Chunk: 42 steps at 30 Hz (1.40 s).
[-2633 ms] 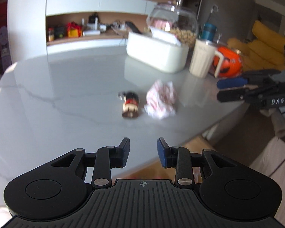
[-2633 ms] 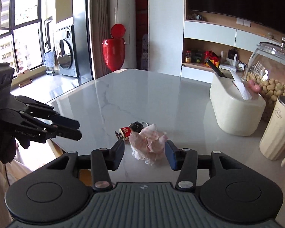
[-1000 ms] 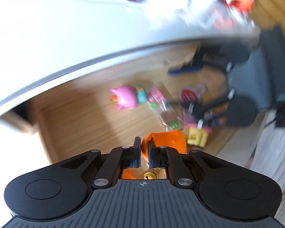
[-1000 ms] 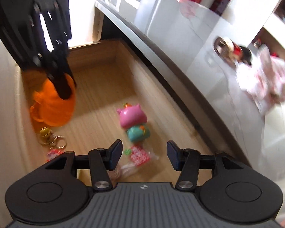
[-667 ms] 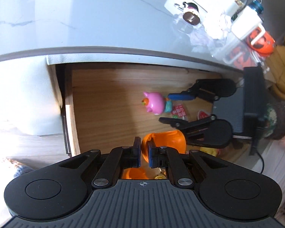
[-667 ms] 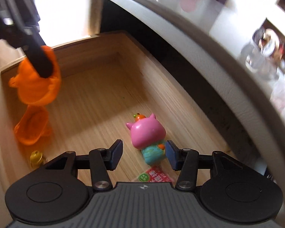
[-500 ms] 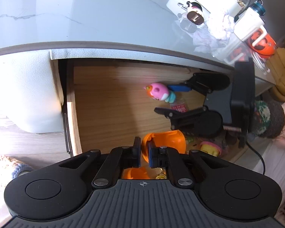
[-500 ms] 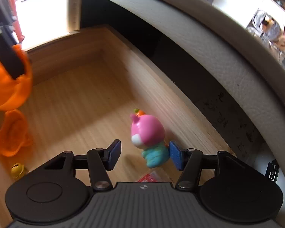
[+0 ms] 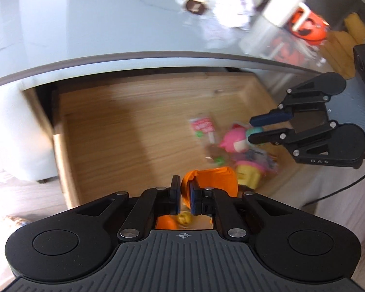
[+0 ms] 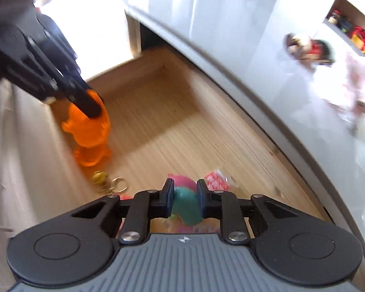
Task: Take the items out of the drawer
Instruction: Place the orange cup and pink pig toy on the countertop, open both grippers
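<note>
Pink-headed, teal-bodied toy figure [image 10: 186,205] now clamped in just-closed right gripper [image 10: 185,200], lifted clear of wooden drawer [image 9: 124,131]; orange plastic shell [image 9: 213,182] pinched by left gripper [image 9: 184,196]; both ready for tabletop

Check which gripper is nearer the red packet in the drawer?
Right. The right gripper holds the pink toy right beside the red packet; the left gripper, clamped on the orange toy, is farther back.
</note>
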### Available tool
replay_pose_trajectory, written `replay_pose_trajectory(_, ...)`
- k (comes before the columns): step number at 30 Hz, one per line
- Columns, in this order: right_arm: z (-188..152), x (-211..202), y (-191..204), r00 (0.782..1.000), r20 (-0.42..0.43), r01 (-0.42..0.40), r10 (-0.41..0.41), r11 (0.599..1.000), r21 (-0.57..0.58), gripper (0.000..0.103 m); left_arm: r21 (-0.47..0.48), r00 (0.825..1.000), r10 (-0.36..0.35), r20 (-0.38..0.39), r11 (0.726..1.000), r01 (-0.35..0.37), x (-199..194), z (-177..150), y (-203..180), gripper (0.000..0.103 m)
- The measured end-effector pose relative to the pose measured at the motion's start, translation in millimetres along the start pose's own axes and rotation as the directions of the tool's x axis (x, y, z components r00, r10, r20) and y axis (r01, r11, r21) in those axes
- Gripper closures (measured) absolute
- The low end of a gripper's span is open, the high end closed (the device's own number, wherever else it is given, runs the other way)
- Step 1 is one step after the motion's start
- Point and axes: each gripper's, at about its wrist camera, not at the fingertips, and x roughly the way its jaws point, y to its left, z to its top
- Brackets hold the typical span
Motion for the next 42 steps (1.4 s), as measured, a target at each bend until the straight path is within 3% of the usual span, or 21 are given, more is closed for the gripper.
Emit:
replay_pose_trajectory(5,-25.1,-59.3,6.2,0.994,0.091,0.043,-0.053,0.994,0.100,0.084,0.016,0.997,-0.051,0.056,0.999,0.050,-16.7,-3.5,-29.9,0.094)
replay_pose_trajectory(8,-30.0,-95.8,-2.7,0.977,0.178,0.082,-0.114,0.981,0.176,0.085,0.047,0.989,-0.043,0.144,0.998,0.036,-39.1,16.3,-42.7,0.094)
replay_pose_trajectory(10,-32.8,-119.5,-18.4,0.954,0.247,0.110,-0.169,0.966,0.235,0.085,0.043,0.970,0.000,0.242,0.999,-0.010,-54.4,40.0,-46.9,0.094)
replay_pose_trajectory(13,-23.8,-137.0,-34.2,0.901,0.336,0.180,-0.274,0.941,0.285,0.085,-0.013,0.914,0.070,0.401,0.997,-0.071,-68.0,78.7,-45.0,0.094)
replay_pose_trajectory(16,0.5,-145.1,-55.3,0.832,0.410,0.251,-0.373,0.913,0.322,0.085,-0.107,0.871,0.128,0.475,0.990,-0.087,-59.8,115.0,-33.8,0.094)
replay_pose_trajectory(17,8.0,-141.7,-59.5,0.807,0.431,0.279,-0.405,0.903,0.326,0.085,-0.124,0.860,0.156,0.485,0.986,-0.109,-52.0,125.0,-30.9,0.094)
replay_pose_trajectory(19,28.3,-125.9,-65.0,0.734,0.472,0.373,-0.489,0.870,0.322,0.088,-0.144,0.846,0.216,0.488,0.976,-0.166,-32.4,137.1,-25.6,0.094)
replay_pose_trajectory(20,35.2,-113.6,-67.0,0.702,0.483,0.420,-0.523,0.852,0.313,0.093,-0.146,0.846,0.231,0.480,0.972,-0.182,-22.5,140.5,-23.2,0.094)
replay_pose_trajectory(21,42.0,-97.4,-70.0,0.684,0.480,0.458,-0.549,0.836,0.303,0.093,-0.147,0.853,0.241,0.463,0.970,-0.194,-11.0,143.6,-21.2,0.094)
replay_pose_trajectory(22,45.6,-86.1,-74.3,0.687,0.466,0.474,-0.558,0.830,0.295,0.093,-0.155,0.861,0.252,0.441,0.967,-0.203,-2.0,144.7,-17.8,0.093)
replay_pose_trajectory(25,50.7,-50.0,-81.8,0.760,0.395,0.436,-0.517,0.855,0.280,0.093,-0.202,0.884,0.276,0.378,0.956,-0.212,14.2,138.9,-3.8,0.092)
replay_pose_trajectory(27,48.6,-33.0,-79.9,0.781,0.370,0.430,-0.503,0.863,0.265,0.093,-0.208,0.874,0.277,0.399,0.956,-0.208,15.5,135.1,0.6,0.091)
replay_pose_trajectory(33,47.0,-18.5,-84.0,0.815,0.342,0.389,-0.468,0.879,0.276,0.093,-0.226,0.866,0.281,0.413,0.953,-0.201,16.2,138.7,6.1,0.090)
replay_pose_trajectory(37,36.3,-35.7,-77.4,0.824,0.366,0.335,-0.433,0.892,0.304,0.092,-0.223,0.825,0.303,0.477,0.950,-0.220,0.8,132.8,4.9,0.089)
replay_pose_trajectory(42,16.7,-72.2,-73.9,0.833,0.381,0.274,-0.400,0.898,0.343,0.074,-0.175,0.807,0.284,0.518,0.958,-0.225,-25.3,126.3,1.7,0.088)
